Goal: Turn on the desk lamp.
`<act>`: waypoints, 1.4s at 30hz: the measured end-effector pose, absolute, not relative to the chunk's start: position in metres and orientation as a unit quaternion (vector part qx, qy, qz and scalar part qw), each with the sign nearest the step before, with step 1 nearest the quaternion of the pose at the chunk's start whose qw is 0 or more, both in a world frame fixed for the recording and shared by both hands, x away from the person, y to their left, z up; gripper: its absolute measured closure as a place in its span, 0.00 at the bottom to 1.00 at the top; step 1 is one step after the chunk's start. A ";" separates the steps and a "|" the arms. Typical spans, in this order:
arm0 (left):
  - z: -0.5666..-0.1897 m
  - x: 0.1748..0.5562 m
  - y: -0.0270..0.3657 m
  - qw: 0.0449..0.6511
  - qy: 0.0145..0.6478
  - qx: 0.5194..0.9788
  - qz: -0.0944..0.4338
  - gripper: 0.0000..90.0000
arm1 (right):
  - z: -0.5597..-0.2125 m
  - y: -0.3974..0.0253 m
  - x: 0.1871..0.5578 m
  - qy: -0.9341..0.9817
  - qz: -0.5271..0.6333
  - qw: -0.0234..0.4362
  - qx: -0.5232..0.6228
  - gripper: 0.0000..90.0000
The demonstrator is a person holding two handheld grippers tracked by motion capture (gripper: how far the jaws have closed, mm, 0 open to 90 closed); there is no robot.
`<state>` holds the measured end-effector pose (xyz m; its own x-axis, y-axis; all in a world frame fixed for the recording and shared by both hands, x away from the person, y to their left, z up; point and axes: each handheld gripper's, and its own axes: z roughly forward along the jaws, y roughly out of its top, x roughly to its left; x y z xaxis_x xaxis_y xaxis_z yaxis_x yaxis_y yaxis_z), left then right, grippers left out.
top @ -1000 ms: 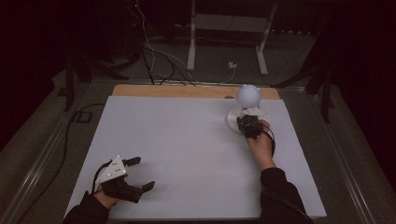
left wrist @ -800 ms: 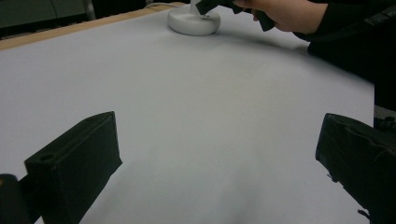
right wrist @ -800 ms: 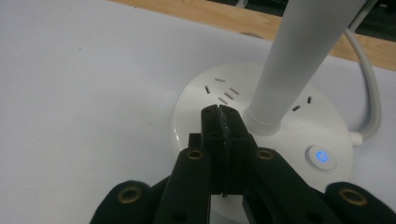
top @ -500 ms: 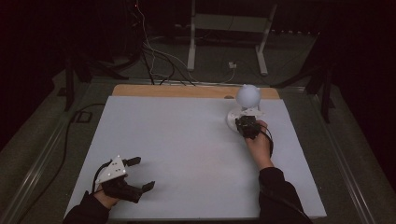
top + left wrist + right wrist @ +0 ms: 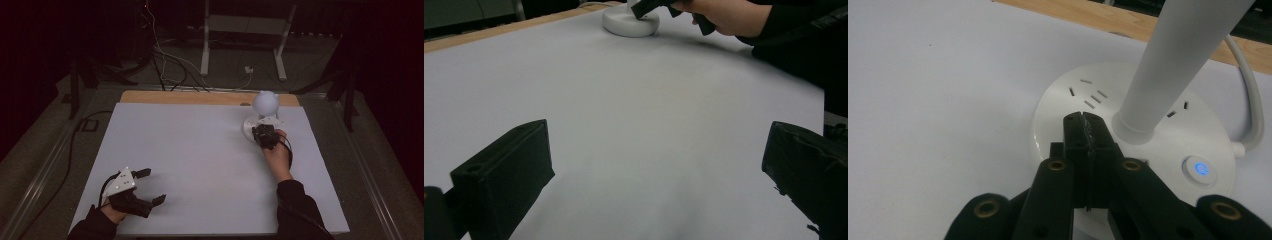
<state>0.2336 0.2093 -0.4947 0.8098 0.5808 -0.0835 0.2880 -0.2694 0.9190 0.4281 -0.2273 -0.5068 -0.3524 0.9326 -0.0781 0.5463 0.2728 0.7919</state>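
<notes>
Here I have my left gripper [image 5: 146, 186] low over the near-left part of the white surface [image 5: 190, 150], its jaws spread wide with only bare surface between them. Well ahead of it and to its right sits the white desk lamp [image 5: 262, 112], its round base [image 5: 1148, 145] flat on the surface. My right gripper [image 5: 1087, 131] hovers over that base, jaws pressed together with nothing between them, tips just beside the lamp's stem [image 5: 1178, 60]. A lit blue button [image 5: 1201, 168] glows to the right of the tips.
</notes>
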 end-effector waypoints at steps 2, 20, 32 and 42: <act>-0.495 0.234 0.209 0.535 0.277 0.786 0.136 0.00 | -0.507 -0.227 0.428 0.746 0.345 0.280 0.496 1.00; -0.495 0.234 0.209 0.535 0.277 0.786 0.137 0.00 | -0.492 -0.225 0.421 0.739 0.385 0.284 0.474 0.86; -0.495 0.234 0.209 0.535 0.277 0.786 0.137 0.00 | -0.478 -0.231 0.413 0.741 0.420 0.233 0.470 0.43; -0.495 0.234 0.210 0.536 0.277 0.785 0.137 0.00 | -0.467 -0.237 0.402 0.734 0.451 0.208 0.463 0.15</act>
<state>0.2340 0.2096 -0.4948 0.8089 0.5821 -0.0827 0.2889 -0.2710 0.9182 0.4015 -0.2373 -0.4674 -0.4847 0.8675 0.1120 0.4923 0.1646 0.8547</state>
